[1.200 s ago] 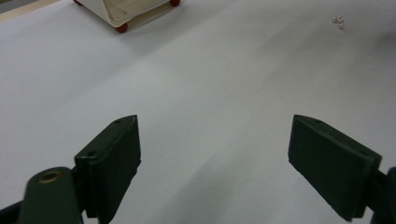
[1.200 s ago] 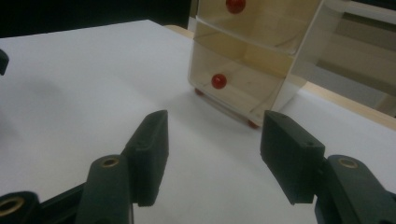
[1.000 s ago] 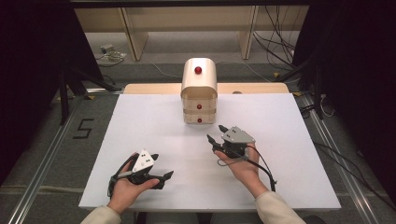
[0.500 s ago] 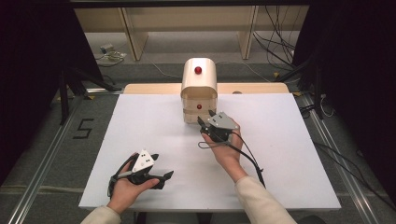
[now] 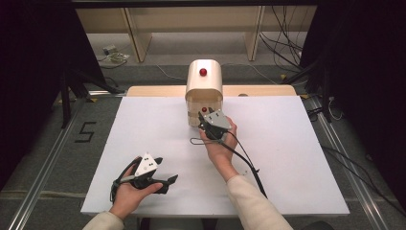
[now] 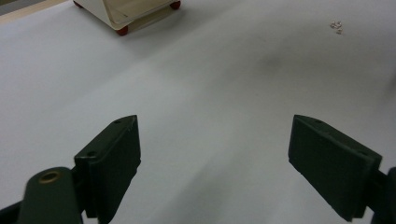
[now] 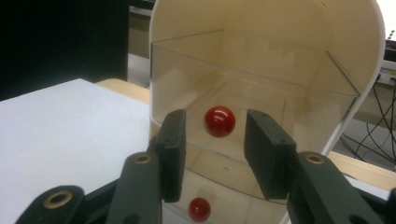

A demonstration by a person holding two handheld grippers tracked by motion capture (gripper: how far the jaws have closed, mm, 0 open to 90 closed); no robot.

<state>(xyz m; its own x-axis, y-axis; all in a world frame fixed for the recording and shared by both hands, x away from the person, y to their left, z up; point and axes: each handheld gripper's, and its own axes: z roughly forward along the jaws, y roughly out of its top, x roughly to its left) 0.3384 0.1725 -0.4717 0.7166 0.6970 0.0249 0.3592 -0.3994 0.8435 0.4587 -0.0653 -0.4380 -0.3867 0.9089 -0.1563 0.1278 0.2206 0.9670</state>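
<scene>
At the middle of the white table [image 5: 297,158] | right gripper [image 7: 212,135] jaws closing, half-wide around round red knob [image 7: 219,121] on cream drawer box's [image 5: 204,86] clear drawer, not touching | left gripper [image 6: 215,158] wide, empty | next: pinch, pull.

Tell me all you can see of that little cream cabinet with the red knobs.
The cream cabinet stands upright at the far middle of the white table, with a rounded top bearing a red knob and small red feet. It looks like plastic or painted wood. Its front holds clear drawers, each with a round red knob. The right gripper has its jaws to either side of the upper drawer's knob, closing in but not yet pressing on it.
</scene>
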